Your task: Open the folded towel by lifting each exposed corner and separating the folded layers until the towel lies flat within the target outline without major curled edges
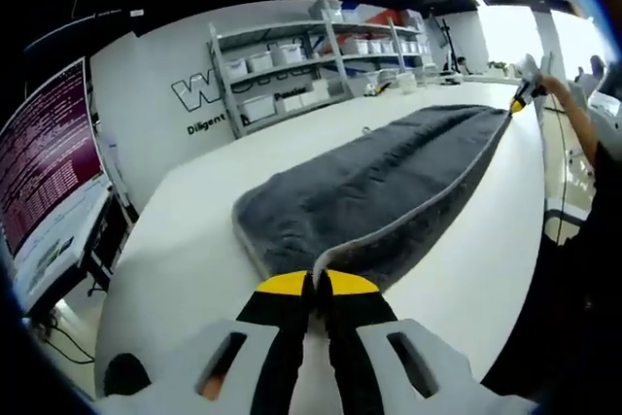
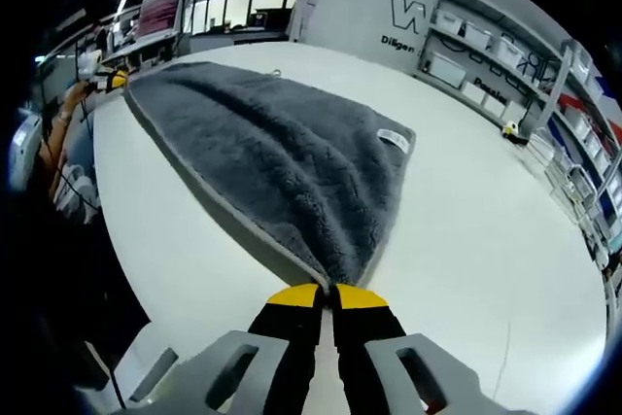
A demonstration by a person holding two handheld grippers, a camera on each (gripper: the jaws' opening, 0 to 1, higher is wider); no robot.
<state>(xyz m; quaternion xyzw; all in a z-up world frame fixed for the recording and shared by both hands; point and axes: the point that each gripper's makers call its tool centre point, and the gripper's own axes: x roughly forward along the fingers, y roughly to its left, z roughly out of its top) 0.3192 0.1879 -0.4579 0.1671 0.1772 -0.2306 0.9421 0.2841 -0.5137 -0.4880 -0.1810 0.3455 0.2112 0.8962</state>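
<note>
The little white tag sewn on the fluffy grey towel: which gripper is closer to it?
Right. The right gripper pinches the grey towel corner nearest the white tag; the left gripper holds the far corner.

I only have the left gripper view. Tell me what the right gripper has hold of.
Observer: The right gripper is shut on a corner of the grey towel, with the towel spread away from it across the white table.
Operator: Report any tag on the towel.
Observer: A small white label sits at the towel's far edge in the right gripper view.
Operator: Give me the left gripper from that side.
Observer: The left gripper shows small at the towel's opposite corner, by a person's hand.
</note>
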